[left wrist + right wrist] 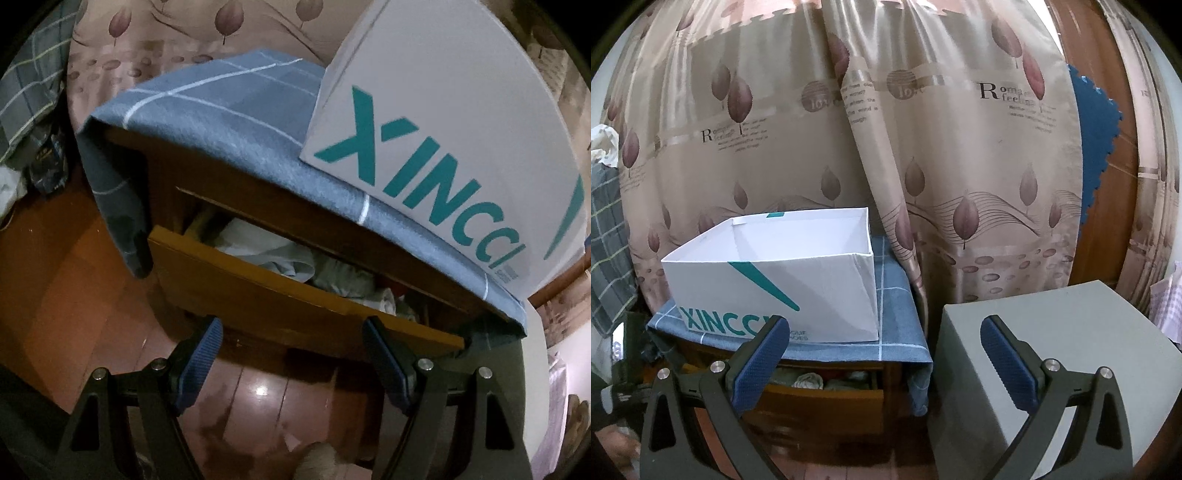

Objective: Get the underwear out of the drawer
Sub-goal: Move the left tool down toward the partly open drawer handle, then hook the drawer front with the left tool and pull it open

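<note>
1. Underwear is a pale jumble in the open drawer; single pieces are hard to tell apart and the cabinet top hides the rear.
2. Left gripper, fingers apart and holding nothing, sits just before the drawer front, below the clothes.
3. Right gripper, fingers apart and holding nothing, is well back from the drawer.
4. White box on blue cloth above the drawer; grey cabinet beside it, curtain behind.

Left gripper hangs wide open just below the drawer front | drawer pulled partly out of the wooden cabinet | pale crumpled underwear heaped inside | blue checked cloth drapes the cabinet top | white box at its right end
</note>
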Demonstrator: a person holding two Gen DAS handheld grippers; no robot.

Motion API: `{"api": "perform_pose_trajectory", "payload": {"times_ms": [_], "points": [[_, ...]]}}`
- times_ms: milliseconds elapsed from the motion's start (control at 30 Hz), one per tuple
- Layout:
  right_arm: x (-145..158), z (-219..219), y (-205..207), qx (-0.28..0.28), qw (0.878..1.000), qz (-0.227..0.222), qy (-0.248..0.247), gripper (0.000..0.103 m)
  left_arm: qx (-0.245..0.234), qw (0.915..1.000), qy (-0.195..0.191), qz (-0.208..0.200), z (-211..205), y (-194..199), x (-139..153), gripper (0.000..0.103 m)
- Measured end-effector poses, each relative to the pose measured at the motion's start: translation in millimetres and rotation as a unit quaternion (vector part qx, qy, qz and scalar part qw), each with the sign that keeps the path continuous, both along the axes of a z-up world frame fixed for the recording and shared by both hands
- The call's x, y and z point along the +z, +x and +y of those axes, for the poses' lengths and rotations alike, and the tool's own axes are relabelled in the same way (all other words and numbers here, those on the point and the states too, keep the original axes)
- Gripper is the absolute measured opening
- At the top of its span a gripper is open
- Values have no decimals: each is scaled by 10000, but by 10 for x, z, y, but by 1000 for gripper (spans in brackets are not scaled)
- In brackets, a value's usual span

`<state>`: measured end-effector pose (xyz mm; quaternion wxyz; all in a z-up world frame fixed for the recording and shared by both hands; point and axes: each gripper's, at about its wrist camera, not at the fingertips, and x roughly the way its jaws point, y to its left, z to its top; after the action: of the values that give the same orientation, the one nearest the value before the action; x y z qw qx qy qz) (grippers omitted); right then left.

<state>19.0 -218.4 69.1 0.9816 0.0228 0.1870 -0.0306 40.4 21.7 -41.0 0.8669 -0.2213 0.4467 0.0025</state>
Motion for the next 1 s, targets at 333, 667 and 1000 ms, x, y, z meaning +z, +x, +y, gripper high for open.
{"api": "perform_pose_trajectory", "payload": {"times_ms": [333,667,1000], "points": [[-15,-28,29,44,9999,68,142,103,608,9961,-579,265,52,149,-213,80],[-28,-56,35,80,9997,121,204,103,1177,9882,-844,499,138,331,-378,80],[-35,-111,51,79,9994,194,281,103,1583,9795,-1020,716,233,477,-587,80]]}}
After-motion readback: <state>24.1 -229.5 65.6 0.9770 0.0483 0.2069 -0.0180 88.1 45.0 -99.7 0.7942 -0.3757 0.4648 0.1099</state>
